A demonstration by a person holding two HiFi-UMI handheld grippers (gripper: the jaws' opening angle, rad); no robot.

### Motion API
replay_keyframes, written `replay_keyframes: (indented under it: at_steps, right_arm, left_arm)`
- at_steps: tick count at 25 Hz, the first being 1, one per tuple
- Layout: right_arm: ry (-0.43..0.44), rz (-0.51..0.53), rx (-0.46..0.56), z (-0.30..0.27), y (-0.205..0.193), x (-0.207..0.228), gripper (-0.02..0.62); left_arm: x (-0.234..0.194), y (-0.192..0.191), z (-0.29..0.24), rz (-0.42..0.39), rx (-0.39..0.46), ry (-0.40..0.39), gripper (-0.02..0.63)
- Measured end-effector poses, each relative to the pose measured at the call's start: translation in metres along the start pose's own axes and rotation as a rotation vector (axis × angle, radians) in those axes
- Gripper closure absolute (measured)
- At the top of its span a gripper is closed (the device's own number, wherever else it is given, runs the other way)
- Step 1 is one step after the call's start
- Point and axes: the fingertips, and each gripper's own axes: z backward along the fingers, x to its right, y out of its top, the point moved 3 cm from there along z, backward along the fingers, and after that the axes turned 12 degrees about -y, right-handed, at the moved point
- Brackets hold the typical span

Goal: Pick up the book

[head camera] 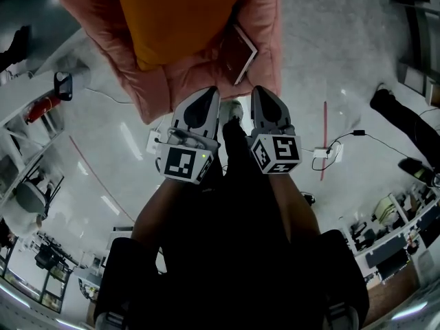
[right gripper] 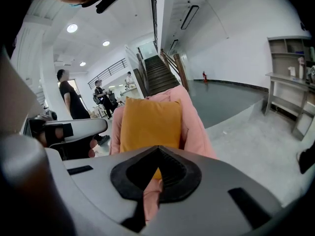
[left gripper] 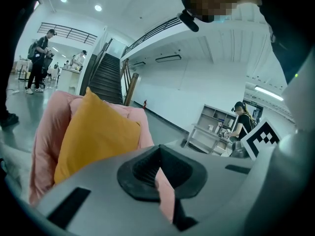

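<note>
A book with a dark reddish cover lies tilted on the right side of a pink armchair, next to a big orange cushion. Both grippers hover side by side just in front of the chair, pointing at it. My left gripper is shut and holds nothing. My right gripper is also shut and empty, its tip a short way below the book. In the left gripper view the cushion fills the left above the shut left gripper. In the right gripper view the right gripper is aimed at the cushion; the book is hidden there.
A power strip with a cable and a red tape line lie on the grey floor at right. A small white box sits left of the grippers. A staircase, shelves and several people stand beyond the chair.
</note>
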Motion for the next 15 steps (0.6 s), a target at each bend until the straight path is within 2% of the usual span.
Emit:
replay_keyframes:
  at_steps: [7, 15]
  right_arm:
    - [-0.034, -0.018, -0.039, -0.03, -0.023, 0.008, 0.601]
    - [-0.072, -0.032, -0.091, -0.068, -0.052, 0.023, 0.601]
  left_arm:
    - [-0.025, -0.02, -0.01, 0.035, -0.017, 0.008, 0.598]
    - [-0.052, -0.036, -0.032, 0.038, -0.021, -0.006, 0.598]
